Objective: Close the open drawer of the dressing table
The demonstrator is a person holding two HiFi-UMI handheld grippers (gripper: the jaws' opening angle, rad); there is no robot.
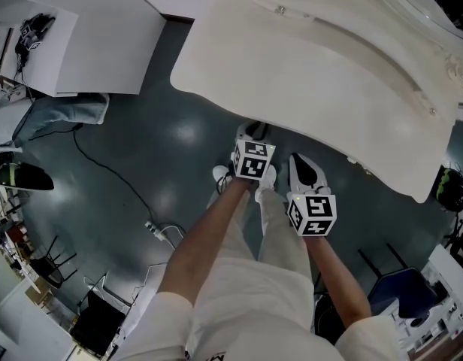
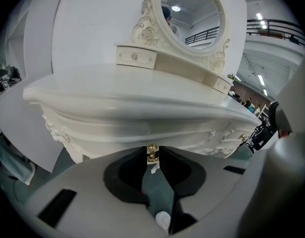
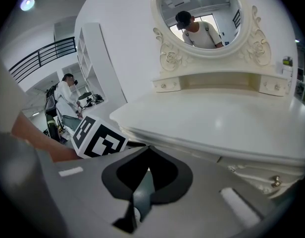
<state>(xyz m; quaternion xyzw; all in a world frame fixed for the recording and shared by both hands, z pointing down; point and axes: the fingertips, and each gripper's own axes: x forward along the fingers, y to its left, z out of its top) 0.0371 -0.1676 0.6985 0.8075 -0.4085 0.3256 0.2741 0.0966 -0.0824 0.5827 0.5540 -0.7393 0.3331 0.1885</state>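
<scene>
The left gripper (image 2: pixel 152 158) has its jaws drawn in narrow, the tips pinching a small gold knob (image 2: pixel 151 150). That knob sits on the carved drawer front (image 2: pixel 142 133) of the dressing table (image 2: pixel 118 95), right ahead of the jaws and under the overhanging top. No view shows how far the drawer stands out, and its inside is hidden. Above and beyond the jaws are a little shut drawer (image 2: pixel 136 57) and the oval mirror (image 2: pixel 192 14).

The right gripper (image 3: pixel 147 151) has its jaw tips together with nothing between them. They stand just short of the table edge (image 3: pixel 192 138). The left gripper's marker cube (image 3: pixel 97 138) lies close to their left, and another gold knob (image 3: pixel 276 181) is off to their right.

From the head view, both grippers (image 1: pixel 250 131) (image 1: pixel 303 171) point at the table's near rim, side by side.
</scene>
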